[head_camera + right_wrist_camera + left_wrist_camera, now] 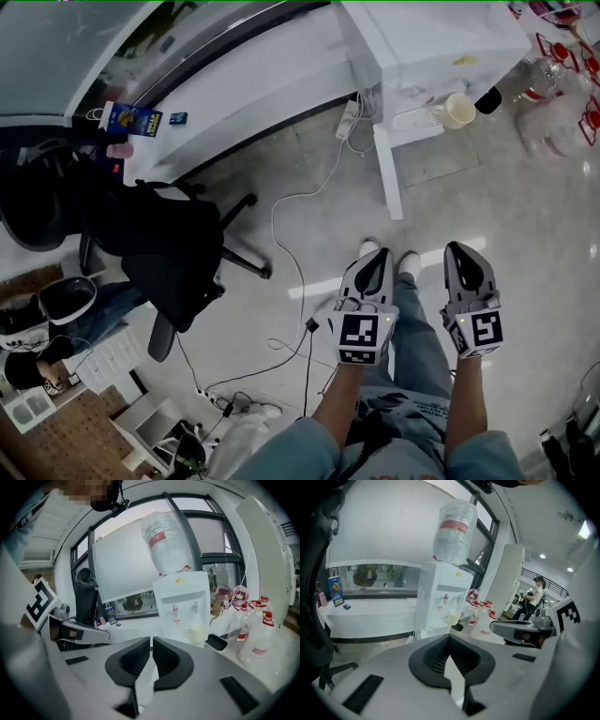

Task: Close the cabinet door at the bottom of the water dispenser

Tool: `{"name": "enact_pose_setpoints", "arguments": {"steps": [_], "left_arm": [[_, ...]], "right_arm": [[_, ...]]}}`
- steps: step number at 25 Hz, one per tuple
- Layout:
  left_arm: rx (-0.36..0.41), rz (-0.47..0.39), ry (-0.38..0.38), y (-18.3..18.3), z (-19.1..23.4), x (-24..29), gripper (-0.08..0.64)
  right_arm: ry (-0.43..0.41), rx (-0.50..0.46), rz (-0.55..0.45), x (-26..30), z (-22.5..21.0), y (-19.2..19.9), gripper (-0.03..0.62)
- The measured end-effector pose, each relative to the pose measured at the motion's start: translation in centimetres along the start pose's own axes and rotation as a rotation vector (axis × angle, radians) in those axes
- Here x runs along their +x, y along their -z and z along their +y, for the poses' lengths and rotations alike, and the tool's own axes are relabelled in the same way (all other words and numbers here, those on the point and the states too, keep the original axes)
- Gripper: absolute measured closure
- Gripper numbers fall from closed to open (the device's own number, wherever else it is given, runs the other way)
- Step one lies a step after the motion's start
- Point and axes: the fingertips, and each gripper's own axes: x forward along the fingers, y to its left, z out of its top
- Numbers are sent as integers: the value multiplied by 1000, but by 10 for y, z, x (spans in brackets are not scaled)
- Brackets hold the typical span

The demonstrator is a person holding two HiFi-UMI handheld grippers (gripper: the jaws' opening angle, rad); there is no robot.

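Grey polished floor (487, 197) fills most of what I see below me. The white water dispenser (427, 42) stands ahead of my feet with its big upturned bottle (454, 529) on top. A narrow white panel (388, 173) juts from its foot towards me. I take that for the cabinet door, swung open and seen edge-on, though in both gripper views the gripper bodies hide the dispenser's lower part. My left gripper (375, 255) and right gripper (463, 249) hang side by side above my shoes, well short of that door. Each has its fingers pressed together with nothing between them. With closed tips, I would have to push the door. A tip could skate off so thin an edge, leaving the door bouncing back or only half shut. Too hard a shove might rock the top-heavy dispenser and tip the cup (457, 110) on its ledge. The power strip (349, 119) lies just beside the base, and a trailing lead there could catch in the door's swing.
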Motion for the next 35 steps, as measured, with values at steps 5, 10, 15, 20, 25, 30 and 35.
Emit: {"name": "enact_pose_setpoints", "arguments": {"steps": [5, 10, 15, 20, 25, 30, 35], "left_arm": [[-11, 50, 20, 41, 8, 21, 549], [-8, 89, 22, 80, 25, 48, 549], [-23, 114, 15, 112, 46, 70, 549], [-29, 149, 10, 143, 67, 85, 549], [-53, 181, -4, 172, 84, 99, 549], [-54, 216, -11, 193, 93, 112, 549], [-54, 249, -7, 209, 102, 119, 549]], "right_arm": [[-38, -27, 151, 20, 15, 56, 555], [-40, -40, 129, 45, 20, 103, 555], [-34, -71, 139, 75, 23, 148, 555], [-10, -52, 178, 103, 25, 191, 552], [-29, -71, 236, 125, 28, 230, 481], [-8, -51, 301, 144, 18, 257, 437], [10, 6, 361, 163, 14, 289, 375]]}}
